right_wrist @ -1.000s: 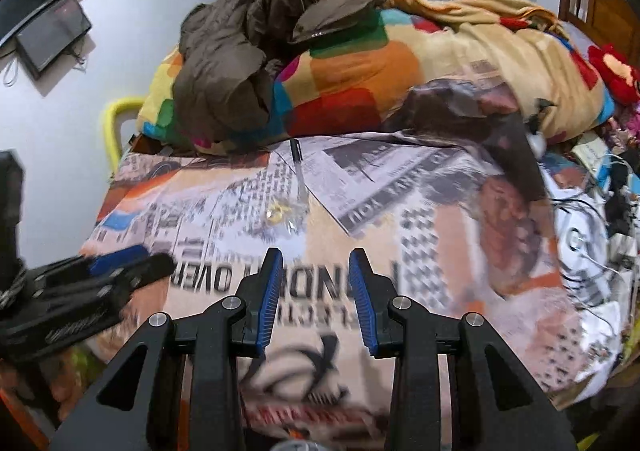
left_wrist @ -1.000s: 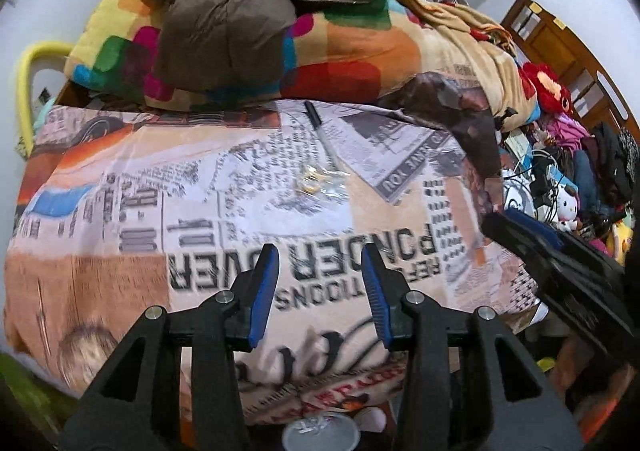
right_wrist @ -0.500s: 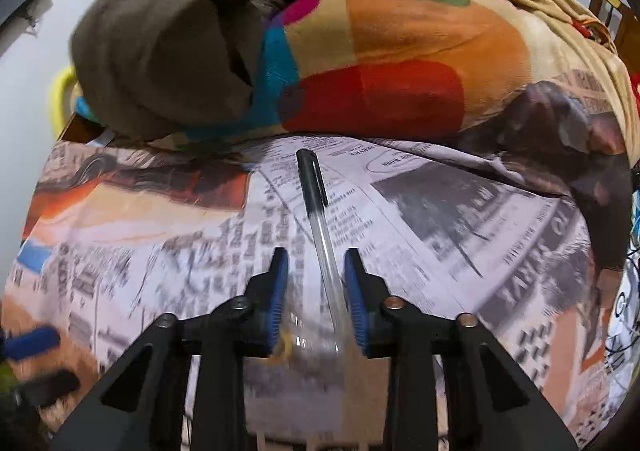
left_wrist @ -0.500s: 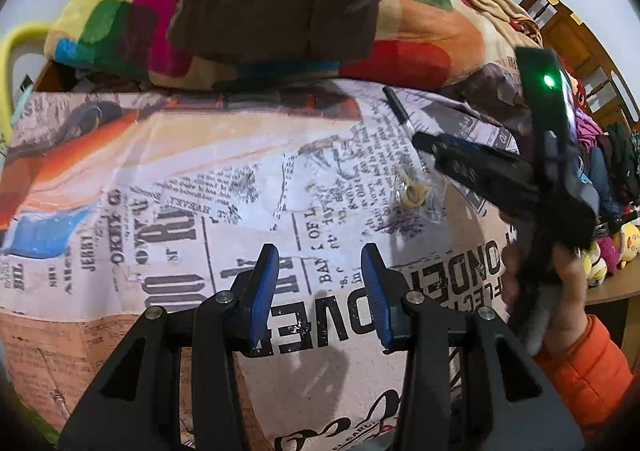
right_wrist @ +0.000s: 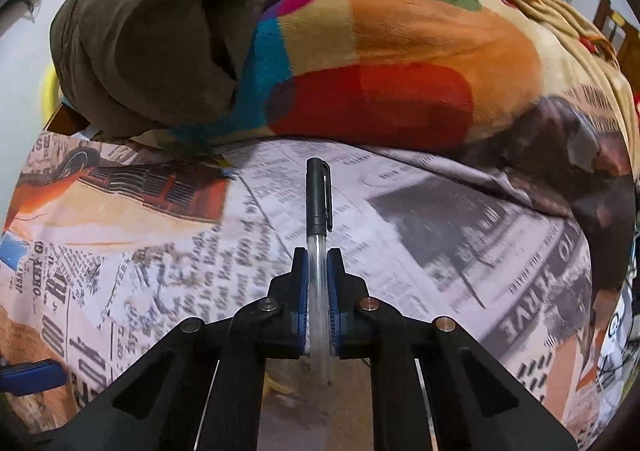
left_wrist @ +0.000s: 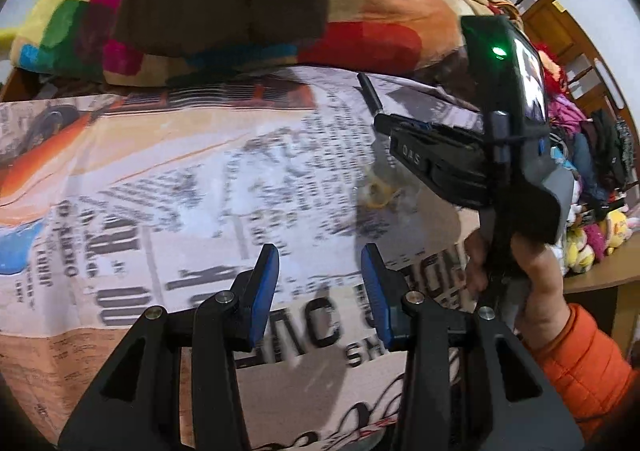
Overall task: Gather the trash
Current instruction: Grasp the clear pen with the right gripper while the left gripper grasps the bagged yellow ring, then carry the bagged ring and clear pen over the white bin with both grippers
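Left wrist view: the left gripper (left_wrist: 316,291) is seen with its blue-padded jaws standing moderately apart, nothing between them, above a newspaper-print bedsheet (left_wrist: 160,179). At 2 o'clock the right gripper (left_wrist: 384,123) is seen side-on, held by a hand (left_wrist: 532,267) in an orange quilted sleeve (left_wrist: 580,359). Just under its tip, a crumpled clear plastic wrapper with a yellow ring-shaped scrap (left_wrist: 380,195) lies on the sheet. Only the black cap end of the pen (left_wrist: 370,93) is visible past the gripper tip, at 12 o'clock of it. Whether the right jaws are closed cannot be told from this angle.

Right wrist view: the clear-barrelled ballpoint pen with black cap is shown clamped between the right gripper's pads, which have just been closing; the grip sits on the transparent barrel, cap pointing to 12 o'clock toward a multicoloured fleece blanket (right_wrist: 380,63) and a brown padded jacket (right_wrist: 152,39). The wrapper is barely seen here, hidden below the jaws.

Handling judgement: the pen is taken to be light, stiff and smooth, so slip or pivoting is possible; a hold on the mid-barrel suits it. The wrapper is judged very light, limp and crinkly; it would best be pinched at a raised fold, and could be dragged rather than lifted.
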`<state>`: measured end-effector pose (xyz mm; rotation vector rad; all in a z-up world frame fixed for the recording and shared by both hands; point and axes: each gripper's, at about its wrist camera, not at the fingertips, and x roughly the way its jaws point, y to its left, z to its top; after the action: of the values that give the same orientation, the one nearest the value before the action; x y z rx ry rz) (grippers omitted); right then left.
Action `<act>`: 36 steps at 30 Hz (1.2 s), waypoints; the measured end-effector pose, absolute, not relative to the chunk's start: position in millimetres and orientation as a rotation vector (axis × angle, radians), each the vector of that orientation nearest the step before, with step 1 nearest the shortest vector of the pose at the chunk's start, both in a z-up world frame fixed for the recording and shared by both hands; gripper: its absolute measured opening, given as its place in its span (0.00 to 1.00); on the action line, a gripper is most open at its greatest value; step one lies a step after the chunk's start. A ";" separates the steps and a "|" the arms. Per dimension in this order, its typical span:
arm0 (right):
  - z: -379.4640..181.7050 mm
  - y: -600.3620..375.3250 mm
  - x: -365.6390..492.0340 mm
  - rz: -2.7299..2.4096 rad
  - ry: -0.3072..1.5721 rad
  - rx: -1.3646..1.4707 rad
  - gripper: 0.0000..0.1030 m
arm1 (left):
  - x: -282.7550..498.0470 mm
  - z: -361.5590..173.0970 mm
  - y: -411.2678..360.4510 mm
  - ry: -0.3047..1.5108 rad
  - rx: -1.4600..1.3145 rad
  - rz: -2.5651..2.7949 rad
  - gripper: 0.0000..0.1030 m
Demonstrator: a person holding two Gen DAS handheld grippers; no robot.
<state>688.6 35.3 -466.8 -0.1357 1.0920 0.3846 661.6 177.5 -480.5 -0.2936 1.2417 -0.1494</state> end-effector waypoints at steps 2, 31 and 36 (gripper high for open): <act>-459.2 14.0 687.3 0.372 1.097 -0.069 0.08 | 670.5 -486.4 168.7 1.259 -0.311 -0.192 0.41; -415.0 -109.8 603.6 0.294 1.087 0.225 0.08 | 711.1 -527.8 87.8 1.172 -0.058 -0.058 0.16; -405.6 -121.1 595.9 0.299 1.076 0.243 0.08 | 699.3 -515.8 95.3 1.195 -0.130 -0.060 0.07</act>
<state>595.9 -121.1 -405.6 0.2430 1.0760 0.2987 699.3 95.3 -515.8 -0.1299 1.1953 -0.0599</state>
